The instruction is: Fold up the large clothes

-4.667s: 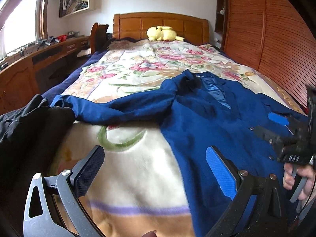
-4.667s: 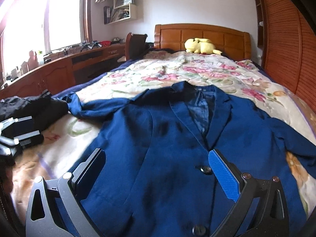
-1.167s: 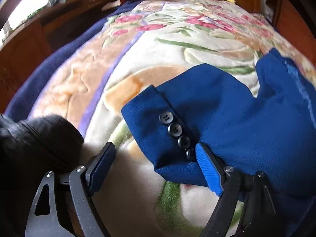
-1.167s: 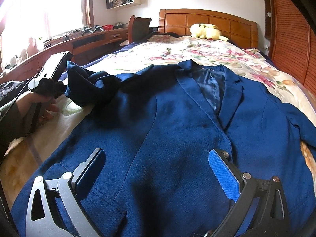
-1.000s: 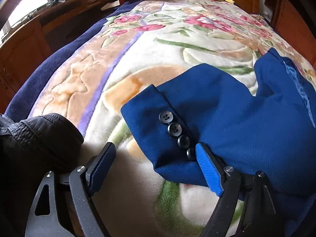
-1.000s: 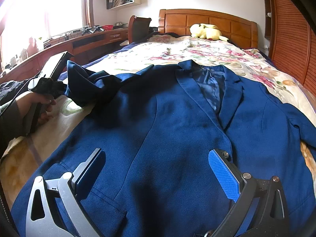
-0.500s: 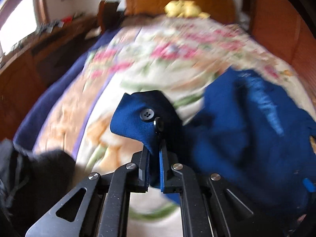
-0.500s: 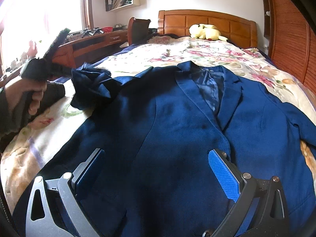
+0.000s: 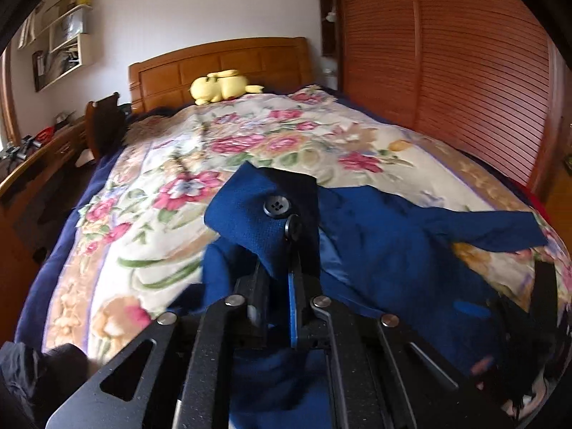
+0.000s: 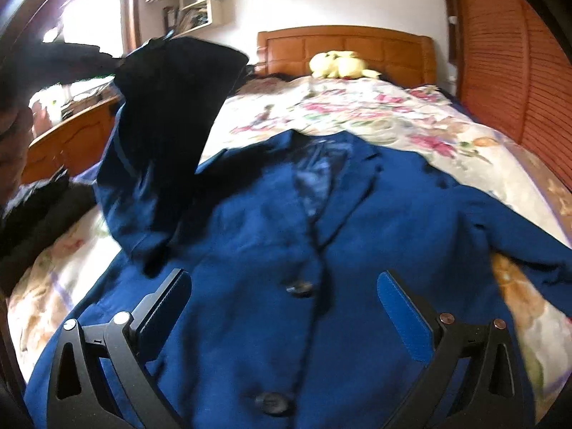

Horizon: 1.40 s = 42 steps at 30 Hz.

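Observation:
A dark blue suit jacket [image 10: 321, 250] lies face up on the flowered bed cover, collar toward the headboard. My left gripper [image 9: 280, 279] is shut on the cuff of its sleeve [image 9: 257, 221], by the black cuff buttons, and holds it up in the air over the jacket body [image 9: 411, 250]. In the right wrist view that raised sleeve [image 10: 168, 136] hangs at the upper left, dark against the window. My right gripper [image 10: 286, 307] is open low over the jacket's front, near its front buttons, with nothing pressed between its fingers.
A yellow plush toy [image 9: 221, 85] sits by the wooden headboard [image 10: 343, 46]. A dark garment [image 10: 32, 221] lies at the bed's left edge, also seen as black cloth [image 9: 32, 371]. A wooden desk [image 9: 39, 150] runs along the left, a slatted wardrobe [image 9: 464, 71] along the right.
My left gripper went from open around the sleeve cuff to shut on it, then lifted the sleeve up and over toward the jacket body. My right gripper shifted slightly and stayed open.

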Available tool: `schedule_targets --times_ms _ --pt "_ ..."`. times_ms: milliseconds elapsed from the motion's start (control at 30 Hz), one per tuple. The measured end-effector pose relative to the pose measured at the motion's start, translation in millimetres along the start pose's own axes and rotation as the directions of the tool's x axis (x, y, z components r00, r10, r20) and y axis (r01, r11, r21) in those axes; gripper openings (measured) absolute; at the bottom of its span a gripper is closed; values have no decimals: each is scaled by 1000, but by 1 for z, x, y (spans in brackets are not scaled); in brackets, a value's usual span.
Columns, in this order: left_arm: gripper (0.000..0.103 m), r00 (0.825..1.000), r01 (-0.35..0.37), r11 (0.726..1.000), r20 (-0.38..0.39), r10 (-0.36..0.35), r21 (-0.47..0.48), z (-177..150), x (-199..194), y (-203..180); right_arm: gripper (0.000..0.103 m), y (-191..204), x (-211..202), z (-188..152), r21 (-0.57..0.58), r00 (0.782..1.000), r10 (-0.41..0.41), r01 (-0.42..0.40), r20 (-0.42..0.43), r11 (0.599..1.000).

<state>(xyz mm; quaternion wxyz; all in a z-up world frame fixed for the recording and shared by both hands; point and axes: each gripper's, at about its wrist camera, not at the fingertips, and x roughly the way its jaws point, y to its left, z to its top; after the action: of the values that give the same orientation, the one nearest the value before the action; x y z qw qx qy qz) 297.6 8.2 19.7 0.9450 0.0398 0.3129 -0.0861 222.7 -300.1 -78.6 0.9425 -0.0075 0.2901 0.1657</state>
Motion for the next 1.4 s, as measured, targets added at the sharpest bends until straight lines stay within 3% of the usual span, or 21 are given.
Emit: schedule_targets --times_ms 100,200,300,500,733,1000,1400 --pt "19 999 23 1000 -42 -23 -2 -17 4 -5 103 -16 -4 0 34 1000 -23 22 10 999" --pt "30 999 1 1000 -51 0 24 -39 6 -11 103 -20 0 -3 61 1000 -31 31 2 998" --pt "35 997 -1 999 -74 4 50 -67 8 -14 103 -19 9 -6 61 999 -45 46 -14 997" --pt "37 996 -31 999 -83 34 36 -116 12 4 103 -12 29 -9 50 996 -63 66 -61 997" --pt "37 998 -32 999 -55 31 -16 -151 14 21 103 -11 44 -7 44 995 -62 66 -84 997" --pt "37 1000 -19 996 -14 18 -92 -163 11 35 103 -11 54 -12 27 993 -75 78 -94 997" --pt "37 1000 -9 998 5 10 -59 -168 9 29 103 -9 54 -12 12 993 -74 76 -95 997"
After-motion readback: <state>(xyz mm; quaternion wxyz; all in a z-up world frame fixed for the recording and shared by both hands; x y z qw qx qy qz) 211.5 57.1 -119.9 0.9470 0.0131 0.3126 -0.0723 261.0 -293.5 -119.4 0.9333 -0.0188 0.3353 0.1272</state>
